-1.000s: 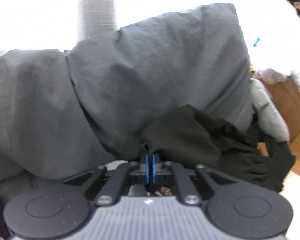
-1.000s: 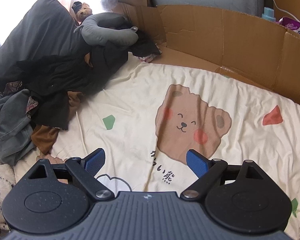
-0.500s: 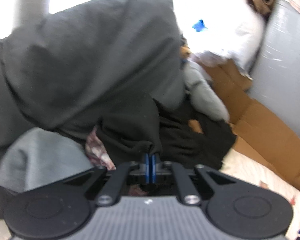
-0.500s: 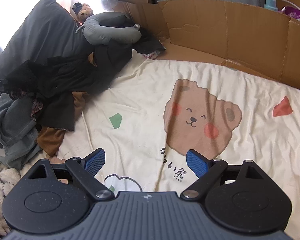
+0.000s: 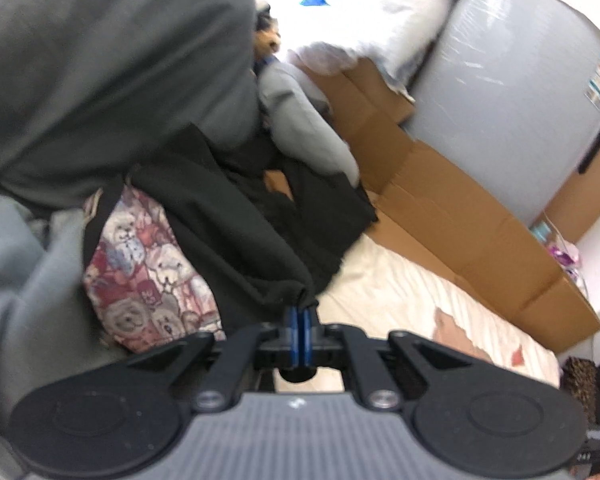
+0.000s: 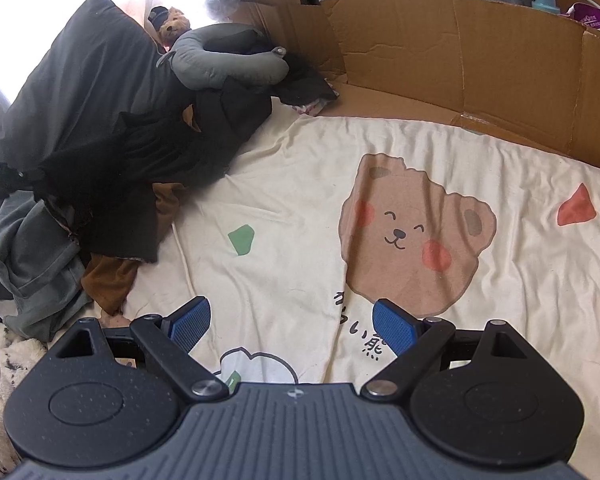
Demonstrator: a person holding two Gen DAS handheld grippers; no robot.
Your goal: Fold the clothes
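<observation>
In front of me the bed sheet [image 6: 300, 200], cream with a cartoon bear, lies bare and fairly flat; that is where I judge the folding should happen. At its left edge sits the clothes pile [image 6: 100, 208], leaning on a dark grey pillow [image 6: 80, 88] beside a grey neck pillow [image 6: 228, 60]. My left hand-held gripper [image 5: 300, 320] has its pads pressed together on a bunched edge of the black garment [image 5: 228, 232], which trails out of the pile over a dog-print cloth [image 5: 148, 272]. To do this well, I would draw the garment clear slowly, so nothing else drags along, then spread it flat on the sheet. The left one points downward toward the sheet's edge. My right hand-held gripper [image 6: 292, 326] hangs over the sheet, tilted down, pads wide apart, empty.
</observation>
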